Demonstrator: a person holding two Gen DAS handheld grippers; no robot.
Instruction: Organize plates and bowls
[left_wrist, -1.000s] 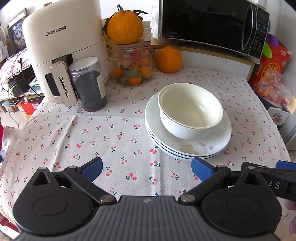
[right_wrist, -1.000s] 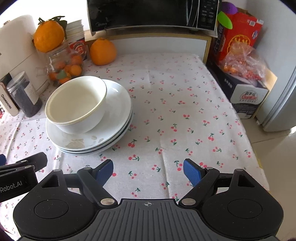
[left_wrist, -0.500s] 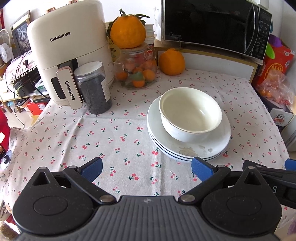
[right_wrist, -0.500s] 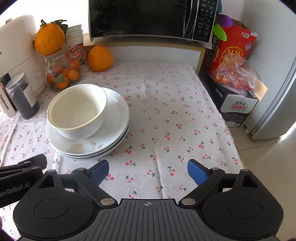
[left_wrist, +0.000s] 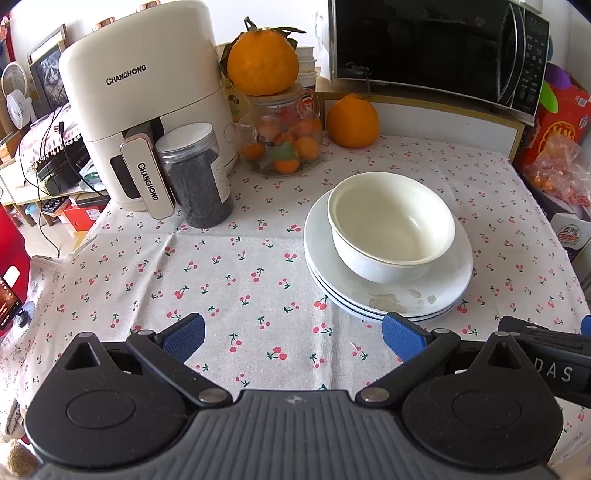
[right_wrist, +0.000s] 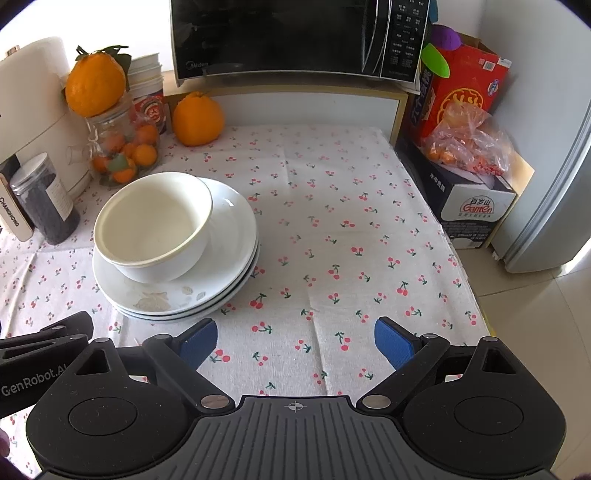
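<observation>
A white bowl (left_wrist: 391, 225) sits upright on a stack of white plates (left_wrist: 436, 291) on the cherry-print tablecloth. In the right wrist view the bowl (right_wrist: 153, 225) and the plates (right_wrist: 229, 251) lie at the left. My left gripper (left_wrist: 293, 338) is open and empty, near the table's front edge, left of and nearer than the plates. My right gripper (right_wrist: 295, 341) is open and empty, nearer than the plates and to their right. Each gripper's body shows at the edge of the other's view.
At the back stand an air fryer (left_wrist: 147, 110), a dark jar (left_wrist: 195, 177), a glass jar of small oranges (left_wrist: 284, 144) with a big orange on top, another orange (left_wrist: 352, 122) and a microwave (left_wrist: 436, 48). Boxes and a bag (right_wrist: 469, 147) stand beyond the table's right edge.
Both grippers have pulled back and risen away from the stack, so more of the table shows. Both stay open. The bowl and plates have not moved.
</observation>
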